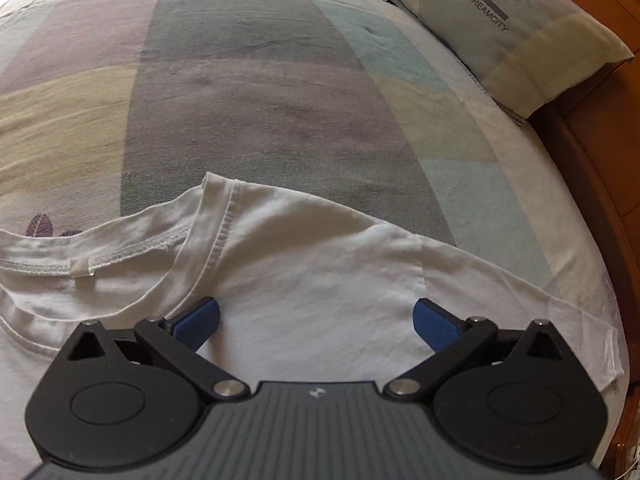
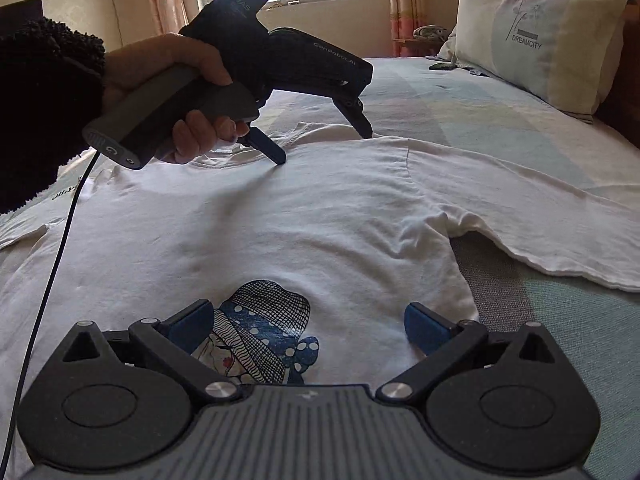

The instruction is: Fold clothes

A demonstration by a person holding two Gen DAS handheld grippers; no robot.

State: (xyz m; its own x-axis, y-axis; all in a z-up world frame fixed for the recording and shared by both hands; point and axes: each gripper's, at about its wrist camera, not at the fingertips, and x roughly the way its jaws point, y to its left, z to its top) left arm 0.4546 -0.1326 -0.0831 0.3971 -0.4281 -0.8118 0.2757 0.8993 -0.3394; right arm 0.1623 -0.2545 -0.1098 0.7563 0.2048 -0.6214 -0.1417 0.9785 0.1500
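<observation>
A white T-shirt (image 2: 280,208) lies spread face up on the bed, with a printed figure in a blue dotted hat (image 2: 264,332) on its front. My left gripper (image 1: 316,320) is open, hovering over the shoulder just right of the neckline (image 1: 132,256). In the right wrist view that same left gripper (image 2: 324,148) is held by a hand, its fingertips (image 2: 280,158) at the shirt by the collar. My right gripper (image 2: 306,324) is open above the printed figure, nothing between its fingers. The shirt's right sleeve (image 2: 540,216) stretches out flat.
The bed has a pastel patchwork sheet (image 1: 260,92). A pillow (image 2: 536,36) leans on the wooden headboard (image 1: 596,132) at the right. A small dark object (image 2: 440,66) lies near the pillow. A black cable (image 2: 52,272) hangs from the left gripper's handle across the shirt.
</observation>
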